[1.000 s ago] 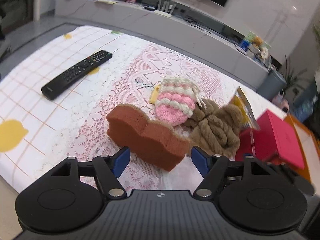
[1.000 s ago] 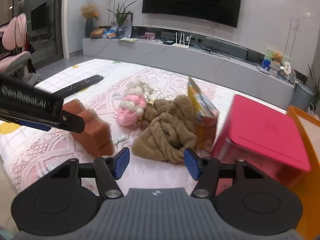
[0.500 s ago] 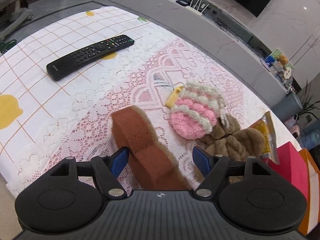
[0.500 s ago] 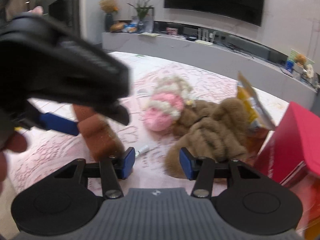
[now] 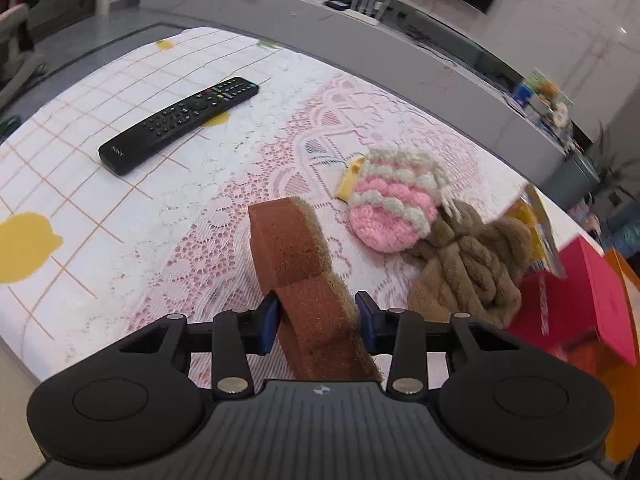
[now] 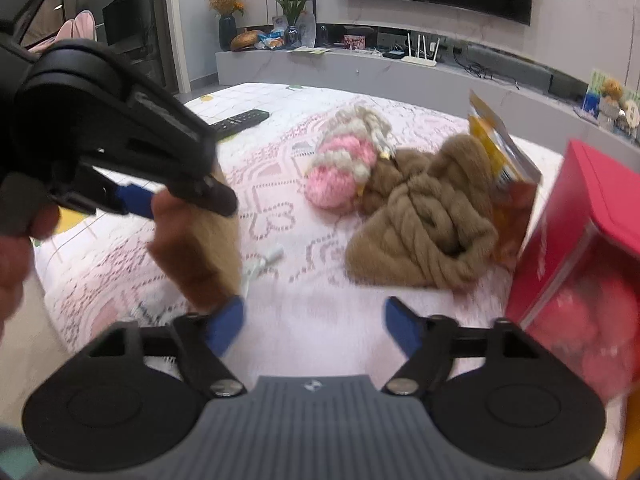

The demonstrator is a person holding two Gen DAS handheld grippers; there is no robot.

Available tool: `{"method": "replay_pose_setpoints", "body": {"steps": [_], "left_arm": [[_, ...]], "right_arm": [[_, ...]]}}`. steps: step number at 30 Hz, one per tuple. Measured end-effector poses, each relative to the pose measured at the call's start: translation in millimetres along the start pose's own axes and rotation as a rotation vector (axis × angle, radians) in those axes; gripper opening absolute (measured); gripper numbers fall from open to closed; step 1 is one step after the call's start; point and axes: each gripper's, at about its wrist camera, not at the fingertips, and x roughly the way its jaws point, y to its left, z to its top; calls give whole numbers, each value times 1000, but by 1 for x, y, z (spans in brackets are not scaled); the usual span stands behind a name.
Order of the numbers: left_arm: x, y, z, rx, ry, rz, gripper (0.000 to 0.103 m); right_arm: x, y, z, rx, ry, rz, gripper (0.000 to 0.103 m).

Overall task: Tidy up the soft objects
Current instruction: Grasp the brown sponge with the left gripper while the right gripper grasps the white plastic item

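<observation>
A brown sponge (image 5: 296, 256) stands on edge on the lace tablecloth (image 5: 224, 208), running lengthwise between the jaws of my left gripper (image 5: 316, 320). Those jaws are closing, and both blue pads touch the sponge's sides. In the right wrist view the same sponge (image 6: 200, 248) shows blurred under the left gripper's fingers (image 6: 136, 200). A pink and cream crocheted pouch (image 5: 392, 212) lies behind it, against a tan braided plush (image 5: 468, 268). My right gripper (image 6: 316, 328) hovers low in front of the tan plush (image 6: 428, 224); its jaws are opening with nothing between them.
A black remote (image 5: 180, 120) lies at the far left of the table. A yellow snack bag (image 6: 500, 152) leans between the plush and a red box (image 6: 580, 208) at the right. A small white item (image 6: 264, 260) lies near the sponge. A person's hand (image 6: 16, 240) holds the left gripper.
The left gripper moved over the sponge and its wide jaws closed onto the sponge's sides. The right gripper's jaws narrowed slightly, then spread wide, and it dipped toward the table.
</observation>
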Motion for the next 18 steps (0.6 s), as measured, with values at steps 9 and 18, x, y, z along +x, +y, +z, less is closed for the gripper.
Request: {"method": "replay_pose_setpoints", "body": {"steps": [9, 18], "left_arm": [[-7, 7, -18, 79, 59, -16, 45], [-3, -1, -19, 112, 72, -32, 45]], "right_arm": [[-7, -15, -27, 66, 39, -65, 100], [14, -11, -27, 63, 34, -78, 100]]}}
